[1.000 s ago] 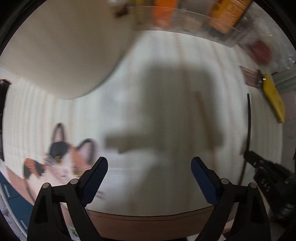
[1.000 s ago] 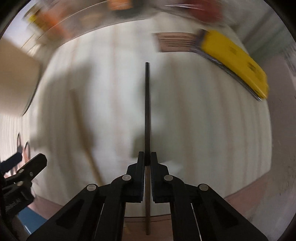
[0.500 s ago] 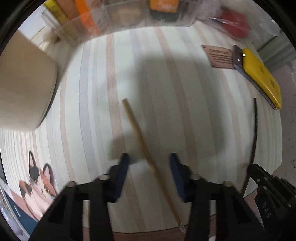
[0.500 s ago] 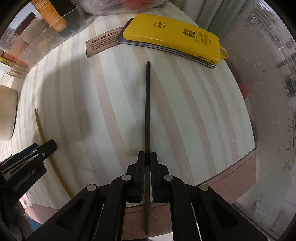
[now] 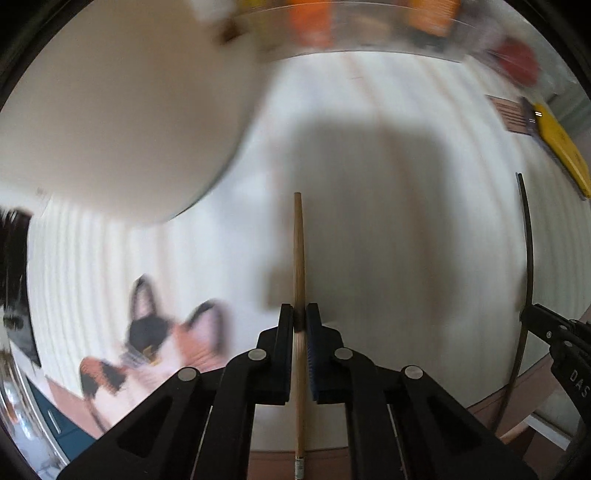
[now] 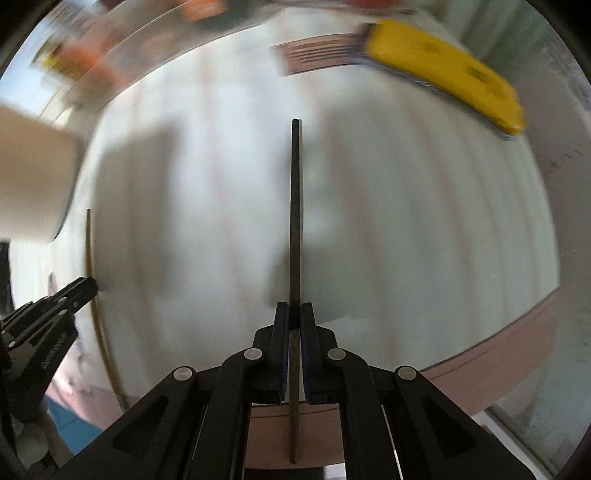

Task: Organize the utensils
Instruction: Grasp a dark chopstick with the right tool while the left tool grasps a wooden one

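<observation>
Pale striped wooden tabletop [image 5: 388,229] fills both wrist views, much of it smeared by motion blur. At the far edge stands a clear plastic container [image 5: 354,33] with orange packets inside, and to the far right lies a flat yellow case [image 6: 443,70] beside a brown printed card [image 6: 317,55]. A large cream rounded object [image 5: 110,110] bulks at the far left, and a mat printed with a calico cat [image 5: 162,339] lies at the near left.

The left gripper [image 5: 300,317] has just been closing its jaws, and they now clamp a light wooden chopstick [image 5: 298,251]. The stick runs straight along the line of the fingers, its far end reaching out over the tabletop and its near end passing back between the black arms toward the camera.

The right gripper [image 6: 294,314] stands nearly shut, pinching a dark brown chopstick [image 6: 295,206] in the same manner: the stick points away between the pads and extends back beneath the gripper body.

Each gripper shows at the edge of the other's view, the dark chopstick appearing at the right of the left wrist view and the light one at the left of the right wrist view.
</observation>
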Motion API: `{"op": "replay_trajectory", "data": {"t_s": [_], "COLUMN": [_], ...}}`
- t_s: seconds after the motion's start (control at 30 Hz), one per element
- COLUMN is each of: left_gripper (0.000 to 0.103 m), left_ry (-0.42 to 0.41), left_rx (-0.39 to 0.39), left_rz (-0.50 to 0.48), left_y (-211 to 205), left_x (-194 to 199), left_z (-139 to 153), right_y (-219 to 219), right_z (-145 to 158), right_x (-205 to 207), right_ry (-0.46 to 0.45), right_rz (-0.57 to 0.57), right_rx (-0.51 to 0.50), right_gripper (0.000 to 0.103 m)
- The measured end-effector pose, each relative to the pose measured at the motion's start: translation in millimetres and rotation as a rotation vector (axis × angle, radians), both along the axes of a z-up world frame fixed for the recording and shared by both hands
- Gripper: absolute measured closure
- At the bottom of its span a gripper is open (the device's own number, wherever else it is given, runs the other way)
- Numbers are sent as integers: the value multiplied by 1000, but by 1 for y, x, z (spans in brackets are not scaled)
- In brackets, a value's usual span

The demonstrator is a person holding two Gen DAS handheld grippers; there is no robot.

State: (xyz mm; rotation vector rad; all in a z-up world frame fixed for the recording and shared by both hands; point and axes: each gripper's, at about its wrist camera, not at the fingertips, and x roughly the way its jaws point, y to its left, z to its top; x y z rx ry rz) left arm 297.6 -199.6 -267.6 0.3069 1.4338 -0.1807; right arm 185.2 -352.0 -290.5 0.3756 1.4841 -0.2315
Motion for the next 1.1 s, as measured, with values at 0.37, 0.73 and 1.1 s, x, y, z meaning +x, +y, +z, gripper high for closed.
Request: {"op": "replay_trajectory", "data": {"t_s": [0.37,0.73,1.1], "left_gripper": [98,98,98], "left_ry": [17,19,20], "left_rx": [-16,-43,-46], "left_rz": [172,188,178], "left_y": [95,111,110], "left_x": [-24,-5,11], "left_z": [-3,-3,-12], "right_y": [88,83,123], "right_z": [1,-11,-16], "right_x": [26,83,89], "right_ry": [33,53,64], "right_rz": [183,141,185], "right_rx": [19,-66,-58], "right_gripper": [97,92,97]}}
